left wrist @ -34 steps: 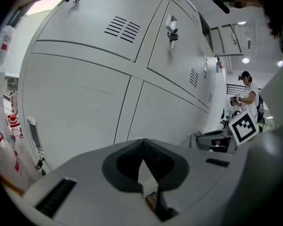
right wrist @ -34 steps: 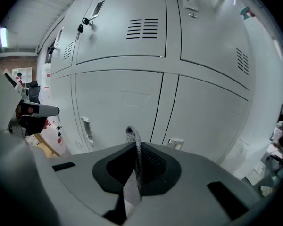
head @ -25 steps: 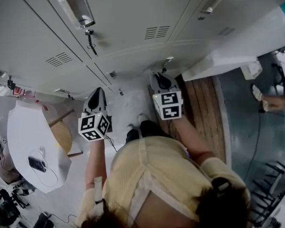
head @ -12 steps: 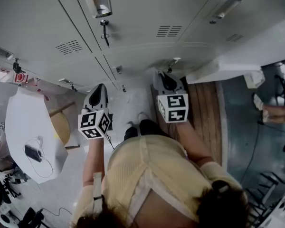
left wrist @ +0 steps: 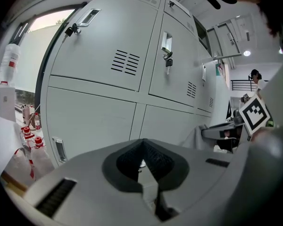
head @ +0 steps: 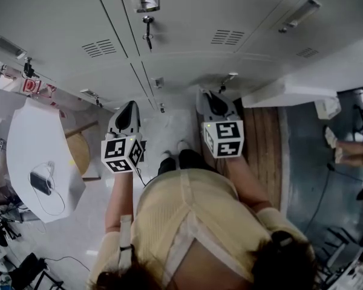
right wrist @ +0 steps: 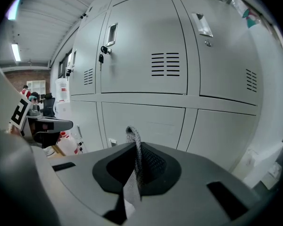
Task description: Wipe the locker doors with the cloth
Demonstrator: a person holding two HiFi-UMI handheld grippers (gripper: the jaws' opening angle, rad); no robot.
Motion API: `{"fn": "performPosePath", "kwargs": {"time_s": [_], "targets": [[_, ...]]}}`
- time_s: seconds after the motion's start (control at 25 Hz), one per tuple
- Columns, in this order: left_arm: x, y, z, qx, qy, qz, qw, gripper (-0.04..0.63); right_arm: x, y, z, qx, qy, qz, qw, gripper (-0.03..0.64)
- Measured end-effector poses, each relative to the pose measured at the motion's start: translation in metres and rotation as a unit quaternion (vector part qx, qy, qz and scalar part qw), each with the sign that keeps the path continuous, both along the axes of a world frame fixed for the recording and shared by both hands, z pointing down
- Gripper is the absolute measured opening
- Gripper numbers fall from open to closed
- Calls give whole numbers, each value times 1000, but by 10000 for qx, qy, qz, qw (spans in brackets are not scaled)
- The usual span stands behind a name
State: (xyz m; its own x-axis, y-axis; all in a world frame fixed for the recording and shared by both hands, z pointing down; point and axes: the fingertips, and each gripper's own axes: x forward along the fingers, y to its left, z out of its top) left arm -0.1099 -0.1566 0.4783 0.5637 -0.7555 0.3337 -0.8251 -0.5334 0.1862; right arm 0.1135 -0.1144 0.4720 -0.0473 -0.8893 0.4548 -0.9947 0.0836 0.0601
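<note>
- The bank of grey lockers (head: 187, 17) fills the upper part of the head view. Its doors have slotted vents and recessed handles.
- A person in a pale yellow top (head: 190, 222) stands facing the lockers, with one gripper in each hand.
- A white table (head: 33, 153) stands to the person's left, with a small dark device (head: 40, 183) and its cable lying on it.
- A strip of wooden planking (head: 263, 144) runs along the floor to the person's right.
- The left gripper (head: 129, 106) is held out toward the lower locker doors. In the left gripper view its jaws (left wrist: 142, 145) are pressed together with nothing between them.
- The right gripper (head: 209, 96) is level with it and just to its right, also aimed at the lower doors. Its jaws (right wrist: 136, 157) pinch the cloth.
- The cloth (right wrist: 131, 138) is a thin grey mesh fold that sticks up from between the right jaws. It is clear of the door panels ahead.
- A key (head: 148, 36) hangs from the lock of an upper door, above and between the two grippers.
</note>
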Motion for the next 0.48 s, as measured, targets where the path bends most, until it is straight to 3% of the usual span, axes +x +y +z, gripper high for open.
{"fn": "performPosePath", "kwargs": {"time_s": [0.48], "targets": [[-4, 5, -2, 26, -18, -83, 10000, 2, -13, -2, 1, -2, -135, -154, 9998, 14]]}}
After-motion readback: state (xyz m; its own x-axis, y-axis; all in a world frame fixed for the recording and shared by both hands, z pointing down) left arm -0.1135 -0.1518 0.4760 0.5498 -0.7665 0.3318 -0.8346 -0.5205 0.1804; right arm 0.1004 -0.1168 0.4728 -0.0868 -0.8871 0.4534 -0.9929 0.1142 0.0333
